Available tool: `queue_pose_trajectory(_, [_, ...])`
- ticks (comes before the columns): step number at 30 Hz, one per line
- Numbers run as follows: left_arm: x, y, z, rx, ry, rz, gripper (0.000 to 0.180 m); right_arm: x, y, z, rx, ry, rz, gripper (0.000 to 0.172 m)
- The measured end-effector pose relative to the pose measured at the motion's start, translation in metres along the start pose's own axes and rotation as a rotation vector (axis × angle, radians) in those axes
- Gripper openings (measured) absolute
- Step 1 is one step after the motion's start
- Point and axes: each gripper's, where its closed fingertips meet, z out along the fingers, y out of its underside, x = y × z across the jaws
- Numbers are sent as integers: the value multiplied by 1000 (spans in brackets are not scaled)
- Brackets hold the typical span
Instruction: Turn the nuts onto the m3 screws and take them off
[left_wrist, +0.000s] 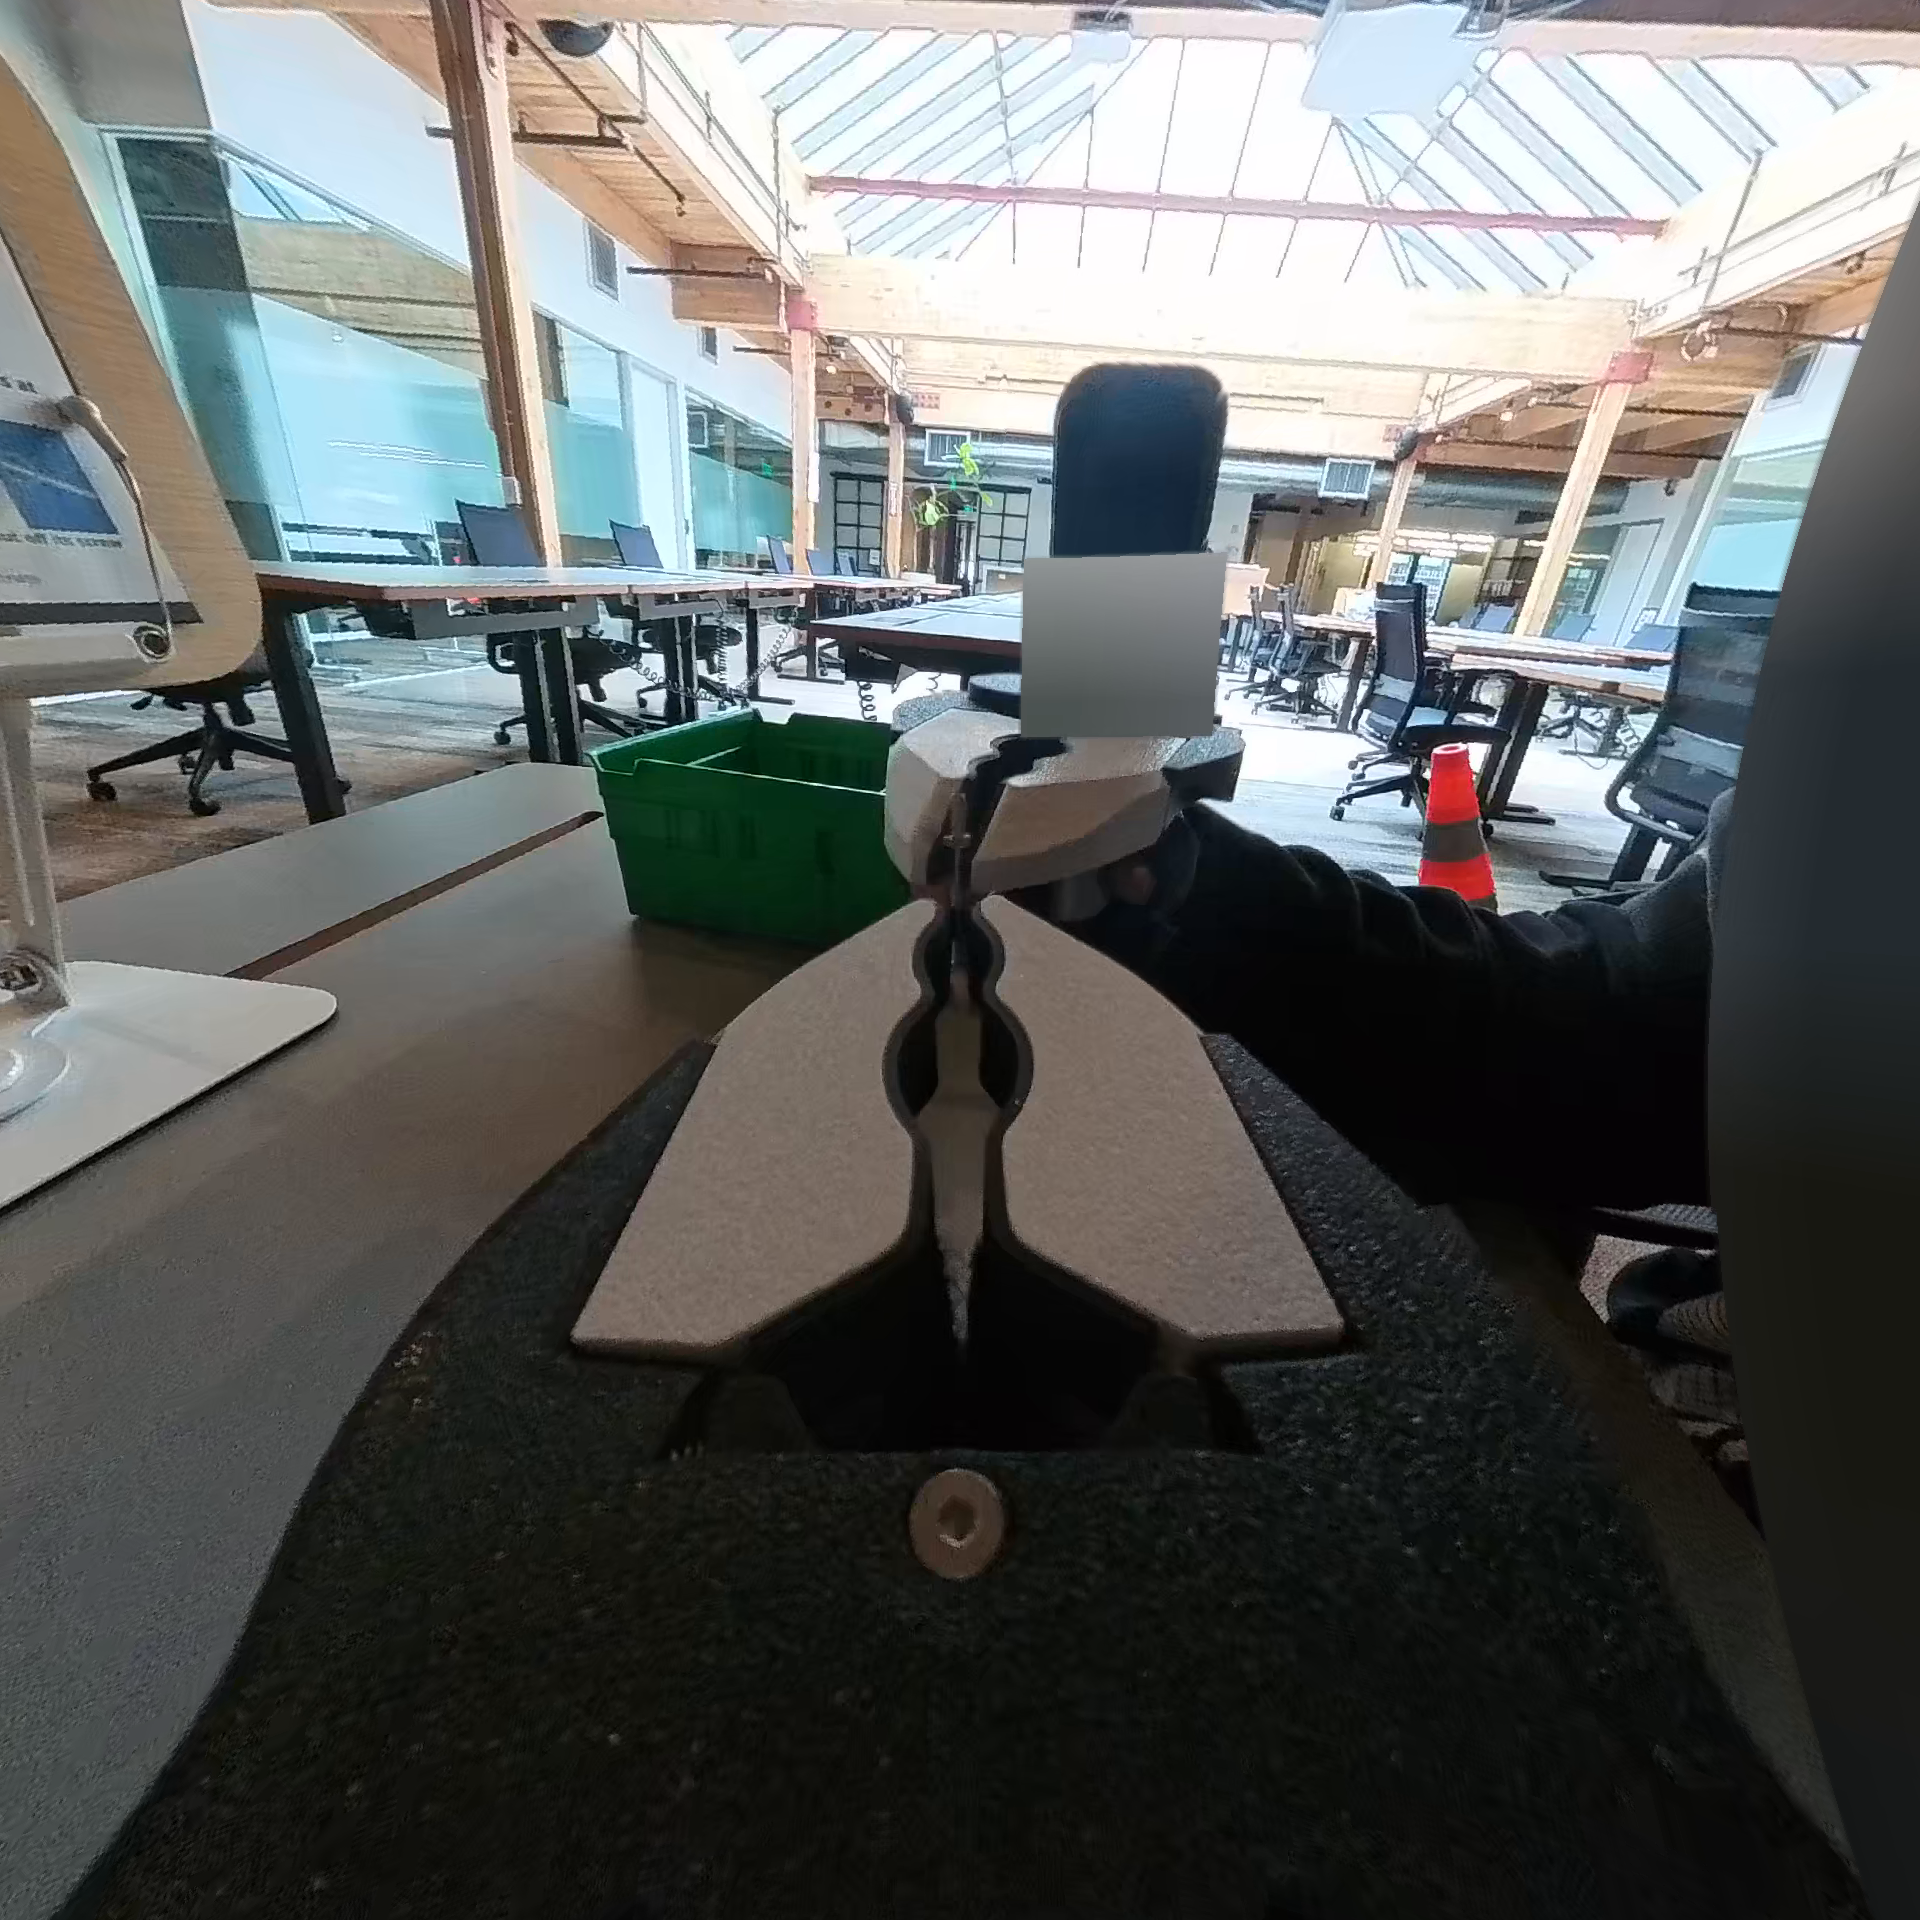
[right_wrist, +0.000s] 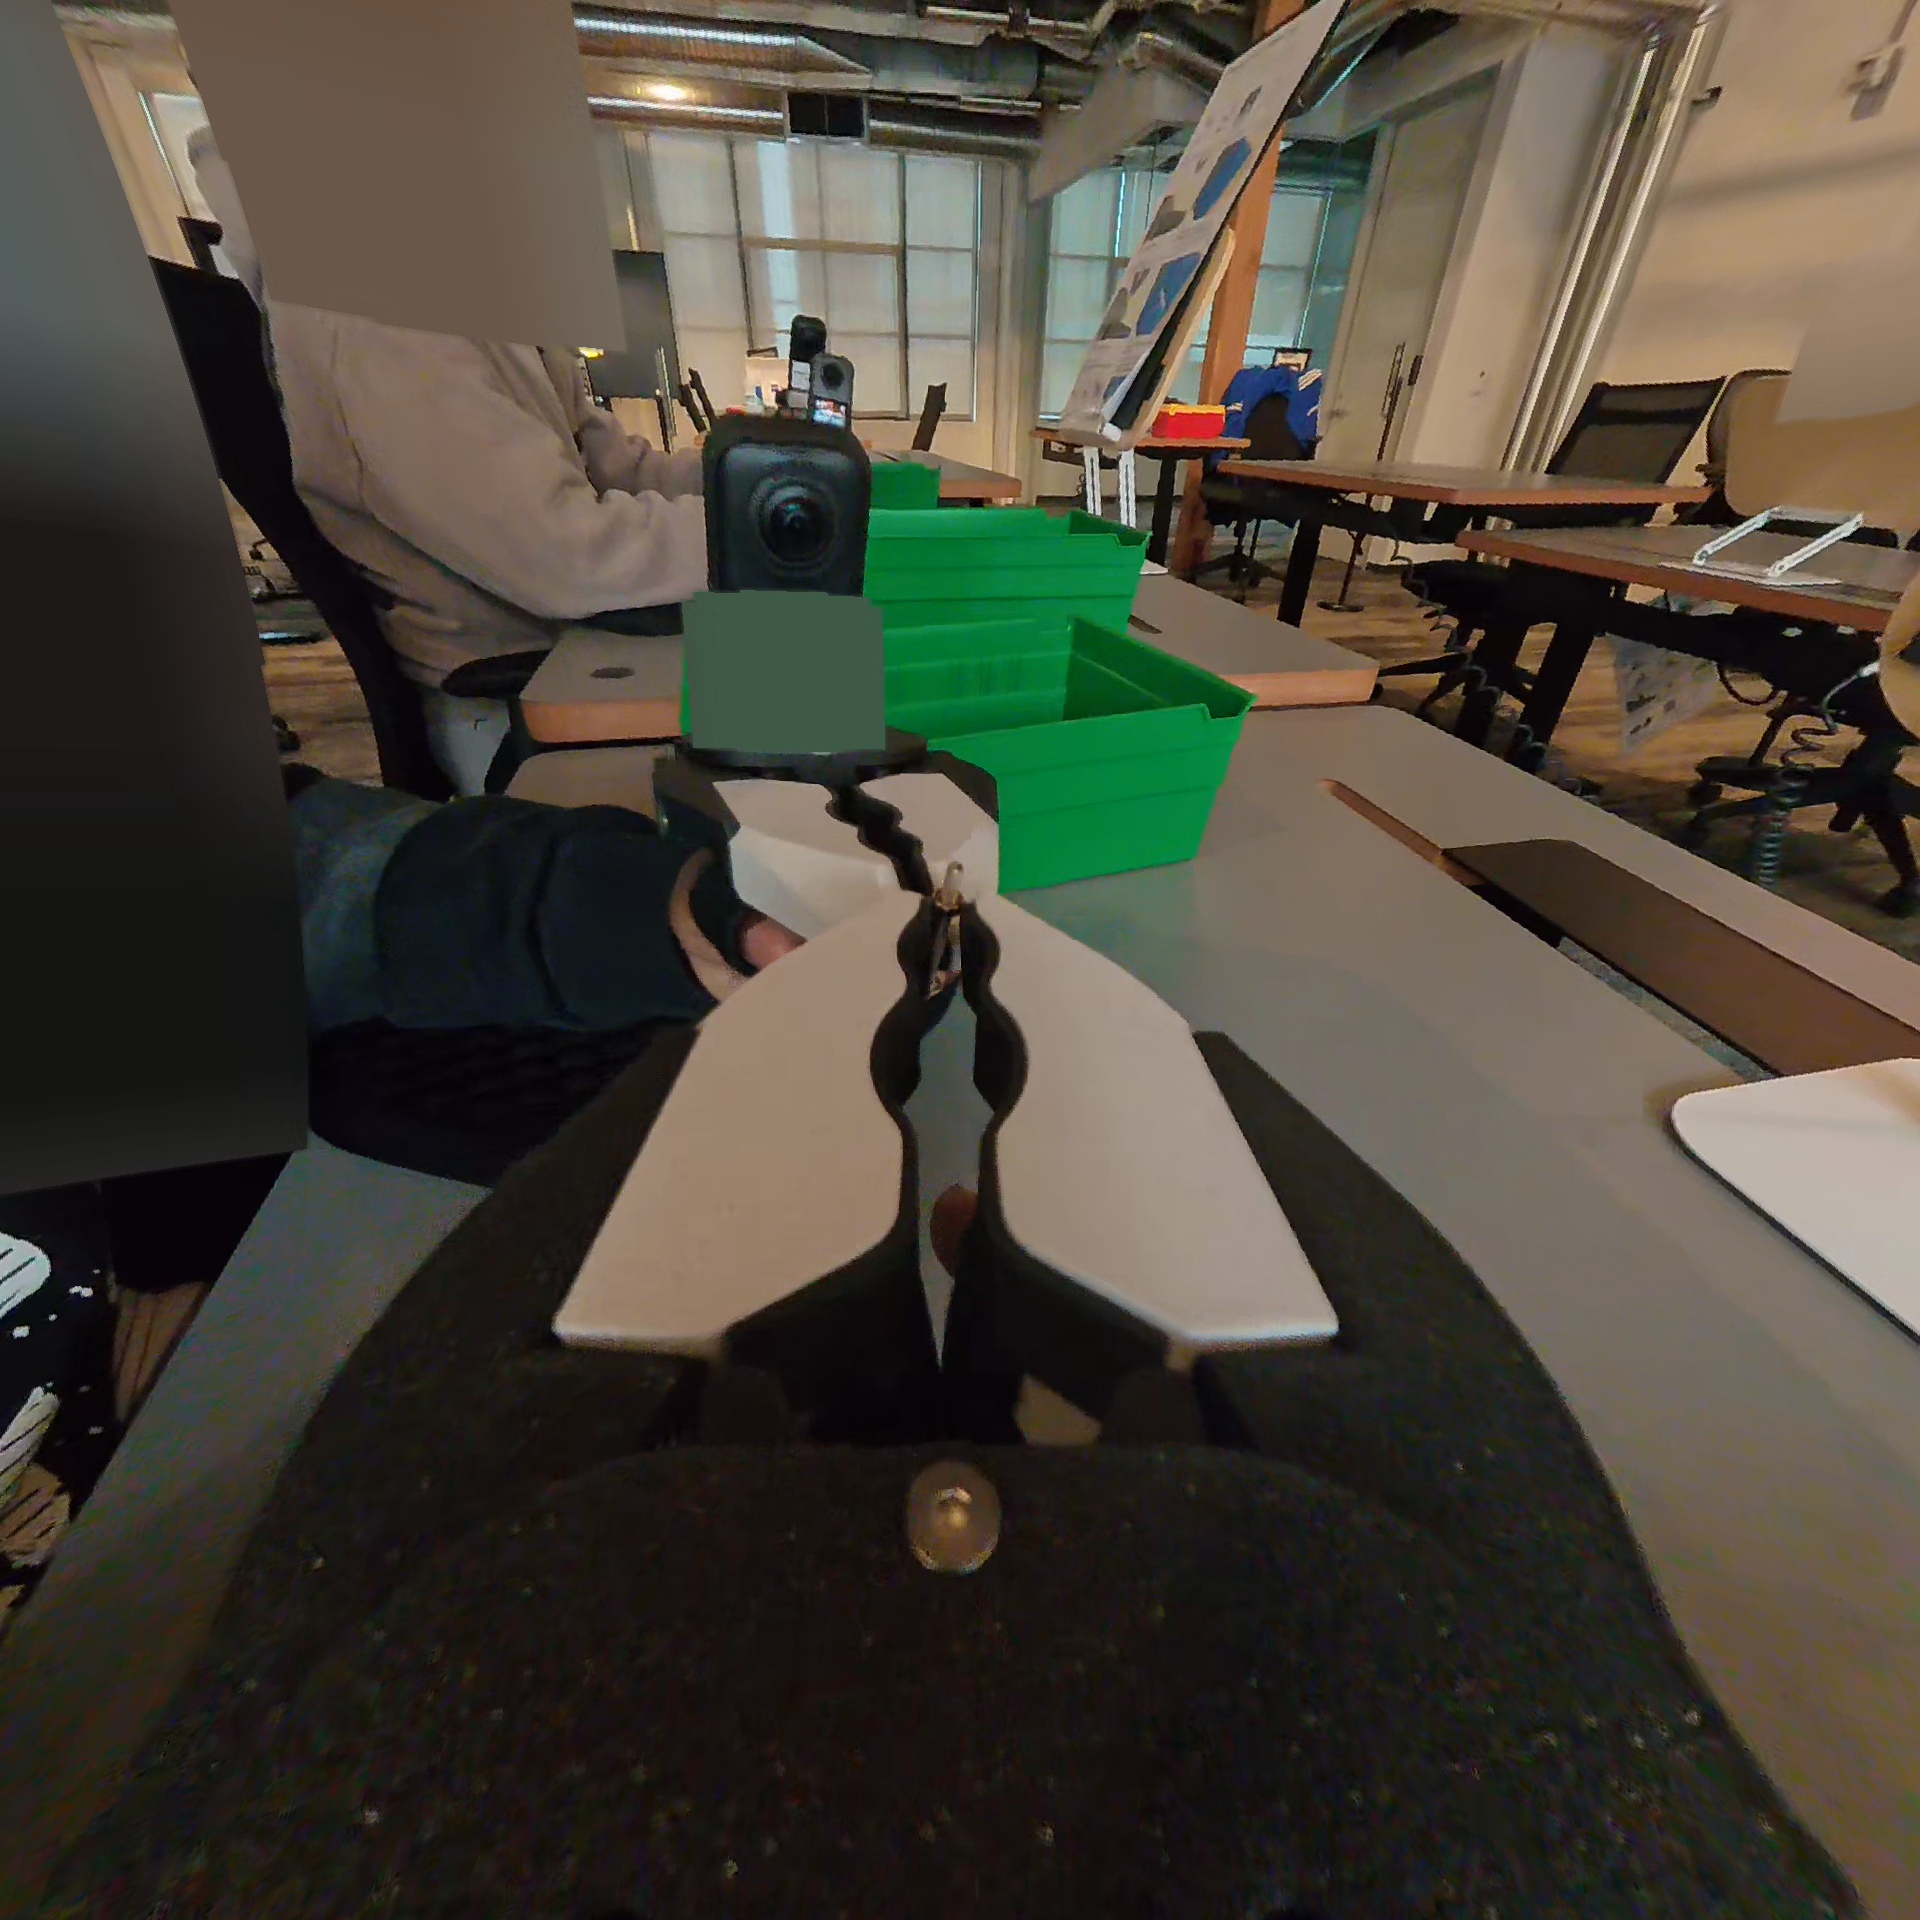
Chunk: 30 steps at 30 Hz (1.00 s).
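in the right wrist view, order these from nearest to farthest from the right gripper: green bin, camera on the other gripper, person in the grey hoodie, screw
1. screw, at the right gripper tips
2. camera on the other gripper, just behind, slightly left
3. green bin, on the table, right
4. person in the grey hoodie, far left at the next desk

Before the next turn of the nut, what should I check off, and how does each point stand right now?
1. Left gripper shut on the screw: ok.
2. Right gripper closed at the nut: ok; how firmly the pads press, cannot tell.
3. Screw running straight between the two grippers' tips: ok.
4. Nut engaged on the thread: cannot tell, too small.
5. Screw and nut held clear of the green bin and the table: ok.
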Motion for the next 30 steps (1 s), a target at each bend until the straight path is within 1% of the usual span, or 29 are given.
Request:
queue_pose_trajectory(1, [-1,3,0,-18,-6,9,5,0,1,0,-7,-2,3,3])
queue_pose_trajectory(4, [-3,16,2,-100,-28,55,22,0,-1,-3,-4,2,8,3])
queue_pose_trajectory(9, [1,28,7,-163,-24,100,27,-1,1,-3,-18,-2,11,3])
queue_pose_trajectory(15, [3,32,7,-180,-12,95,20,-4,9,0,-66,-4,-22,3])
queue_pose_trajectory(19, [4,37,9,-204,-3,95,19,-4,13,2,-94,0,-45,3])
queue_pose_trajectory(25, [6,39,10,-214,6,83,11,-6,15,2,-102,-8,-51,3])
queue_pose_trajectory(30, [6,38,9,-211,8,73,9,-7,17,3,-116,-12,-62,3])
